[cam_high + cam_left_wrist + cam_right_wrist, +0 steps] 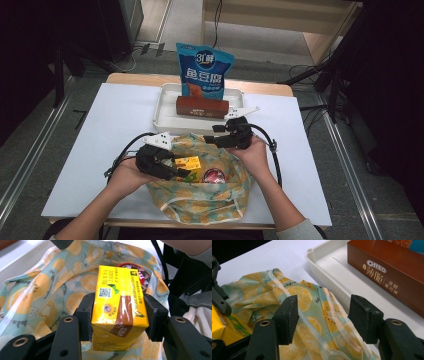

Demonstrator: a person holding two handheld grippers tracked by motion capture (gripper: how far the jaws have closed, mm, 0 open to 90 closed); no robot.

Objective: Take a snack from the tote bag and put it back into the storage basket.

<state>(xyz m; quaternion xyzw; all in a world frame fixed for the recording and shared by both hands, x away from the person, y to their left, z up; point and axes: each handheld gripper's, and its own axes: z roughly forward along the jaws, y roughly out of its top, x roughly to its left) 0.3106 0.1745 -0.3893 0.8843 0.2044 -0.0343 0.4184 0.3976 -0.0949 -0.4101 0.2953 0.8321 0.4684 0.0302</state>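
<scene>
High view: person seated at white table (90, 150), fruit-print fabric bag (210, 195) lying open at the near edge, both hands at its mouth. Left gripper (176, 172) sits at the bag's left lip and holds a yellow drink carton (188, 166); left gripper view confirms the pads pressing both long sides of the carton (118, 307), which hangs inside the bag's opening with printed cloth all round it. Judged step: unpacking the bag, carton gripped but not yet clear of it, though loading cannot be ruled out. A red round lid (214, 176), perhaps a tin, lies in the bag just right of the carton. Right gripper (216, 135) is at the bag's far rim; right gripper view shows its jaws standing apart with the hem of the bag (312, 315) running between them, pads not visibly pinching it. Beyond the bag sits a white tray (165, 107) holding a brown biscuit box (202, 107) and a blue snack pouch (205, 72). Next move likely needs the rim held down while the carton lifts straight up and over toward the tray. Hard to make out: whether the right pads touch cloth, what lies deeper in the bag, the red item's body. The carton's base is hidden between the left jaws.
</scene>
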